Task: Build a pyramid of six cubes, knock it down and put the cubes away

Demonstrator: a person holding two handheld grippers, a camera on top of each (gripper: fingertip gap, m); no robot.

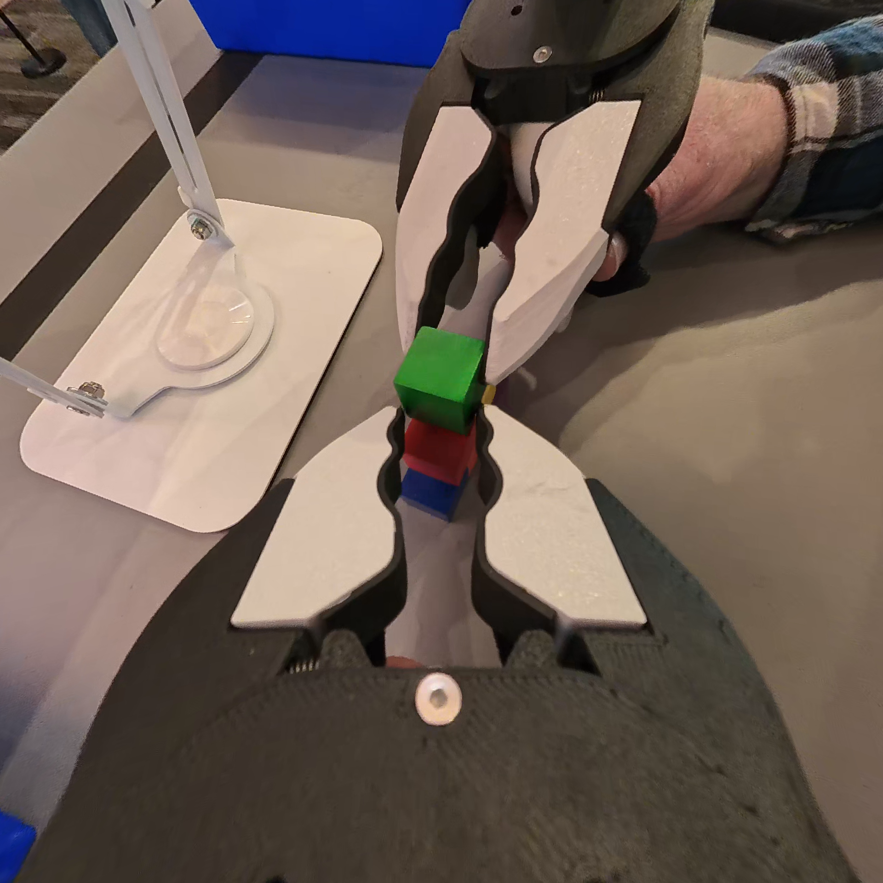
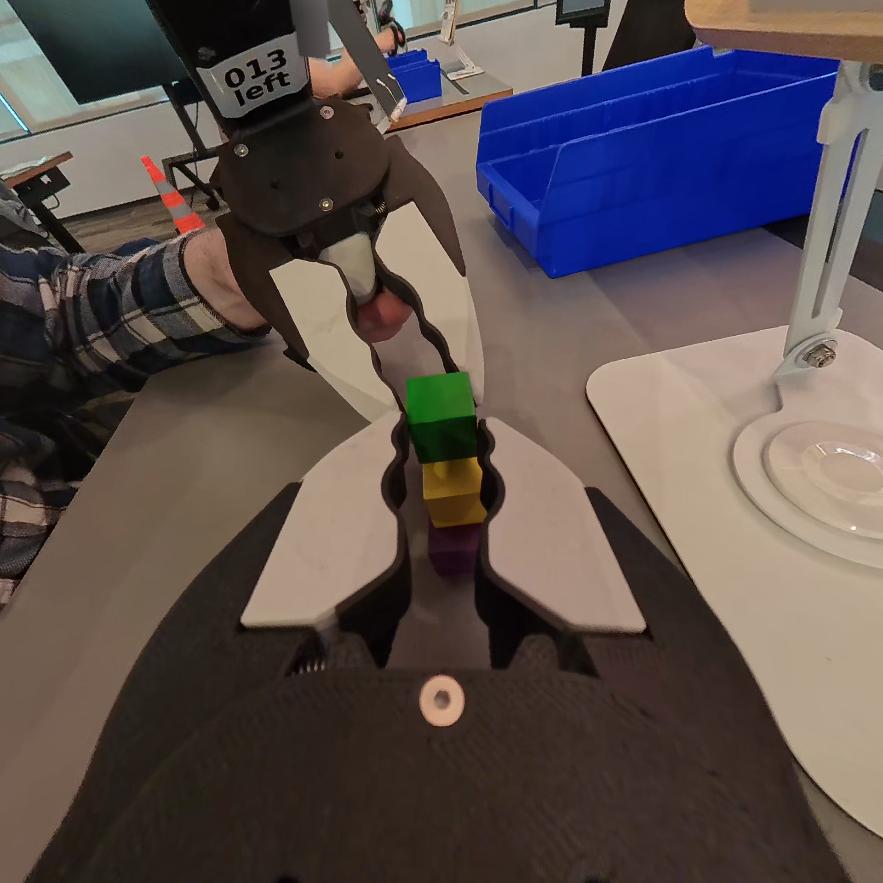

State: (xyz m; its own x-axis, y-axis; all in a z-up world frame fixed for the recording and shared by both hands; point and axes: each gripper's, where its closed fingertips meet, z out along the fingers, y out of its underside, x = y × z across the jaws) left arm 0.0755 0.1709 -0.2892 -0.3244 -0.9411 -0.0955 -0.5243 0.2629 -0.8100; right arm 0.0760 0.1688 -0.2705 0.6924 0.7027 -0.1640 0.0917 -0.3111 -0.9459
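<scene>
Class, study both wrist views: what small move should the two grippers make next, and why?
Probably ease both sets of fingers open, then draw straight back. The green cube already appears to rest on the red cube and yellow cube. The left gripper and right gripper clasp it from opposite ends, so any sideways motion risks toppling the stack.

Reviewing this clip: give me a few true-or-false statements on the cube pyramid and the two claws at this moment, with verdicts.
1. A green wooden cube tops the pyramid. True.
2. Directly below it in the right wrist view sits an orange cube. False: a yellow cube above a purple cube.
3. The left wrist view shows a red cube over a blue cube. True.
4. The blue plastic bin holds cubes. False: none are visible in it.
</scene>
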